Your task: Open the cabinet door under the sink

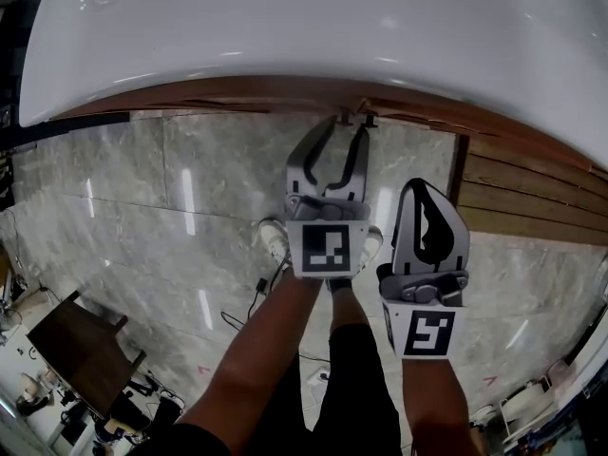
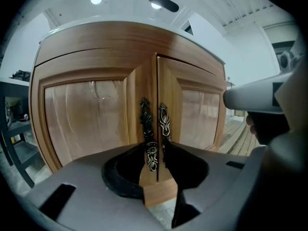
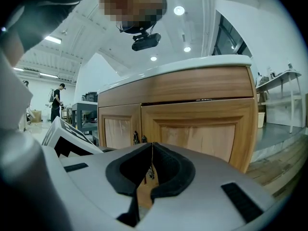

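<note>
Under the white sink (image 1: 304, 36), the wooden cabinet (image 2: 96, 71) has two doors that meet in the middle, and both are closed. Two ornate black handles (image 2: 147, 124) run side by side along that seam. My left gripper (image 2: 156, 150) is at the seam with its jaws apart, and the handles' lower ends sit in the gap. I see no pad pressing on them. In the head view the left gripper (image 1: 349, 126) reaches up to the cabinet's edge. My right gripper (image 1: 423, 190) hangs back to its right. The right gripper (image 3: 152, 148) is shut and holds nothing.
A marble floor (image 1: 142, 207) lies below, with wooden planks (image 1: 532, 198) at the right. A dark low stand (image 1: 81, 345) and cables (image 1: 256, 297) are at the lower left. The person's shoe (image 1: 275, 240) is under the left gripper. A grey shelf (image 2: 14, 129) stands left of the cabinet.
</note>
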{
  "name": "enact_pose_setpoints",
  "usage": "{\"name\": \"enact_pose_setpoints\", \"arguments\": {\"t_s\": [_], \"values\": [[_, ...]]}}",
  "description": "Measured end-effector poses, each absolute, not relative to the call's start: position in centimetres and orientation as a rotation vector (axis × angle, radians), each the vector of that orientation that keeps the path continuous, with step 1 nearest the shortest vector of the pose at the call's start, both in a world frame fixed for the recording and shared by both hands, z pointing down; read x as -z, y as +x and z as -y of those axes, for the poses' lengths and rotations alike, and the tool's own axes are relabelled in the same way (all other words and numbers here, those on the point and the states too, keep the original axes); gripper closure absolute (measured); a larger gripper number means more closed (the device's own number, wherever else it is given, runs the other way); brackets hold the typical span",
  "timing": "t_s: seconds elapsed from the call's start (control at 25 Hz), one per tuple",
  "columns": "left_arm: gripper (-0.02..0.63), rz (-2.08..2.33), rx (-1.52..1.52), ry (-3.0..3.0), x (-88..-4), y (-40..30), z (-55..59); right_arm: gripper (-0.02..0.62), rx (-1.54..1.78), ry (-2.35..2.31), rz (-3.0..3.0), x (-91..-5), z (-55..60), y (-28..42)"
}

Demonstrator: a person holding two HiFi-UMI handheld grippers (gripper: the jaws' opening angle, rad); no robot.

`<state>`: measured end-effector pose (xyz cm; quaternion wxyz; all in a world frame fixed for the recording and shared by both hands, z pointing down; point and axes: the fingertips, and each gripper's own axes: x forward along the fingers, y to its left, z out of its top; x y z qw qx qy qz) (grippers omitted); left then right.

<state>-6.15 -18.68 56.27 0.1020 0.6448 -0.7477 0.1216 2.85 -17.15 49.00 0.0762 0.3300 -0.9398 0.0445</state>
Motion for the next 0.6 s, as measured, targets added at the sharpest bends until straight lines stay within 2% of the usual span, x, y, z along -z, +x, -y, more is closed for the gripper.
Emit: {"name": "enact_pose_setpoints", "arguments": {"t_s": [0.6], "values": [[0.482,2.234,-0.371,1.877,-56.41,-6.90,19.22,0.571,-0.141,0.970,2.810,-49.69,17.24,2.79]]}}
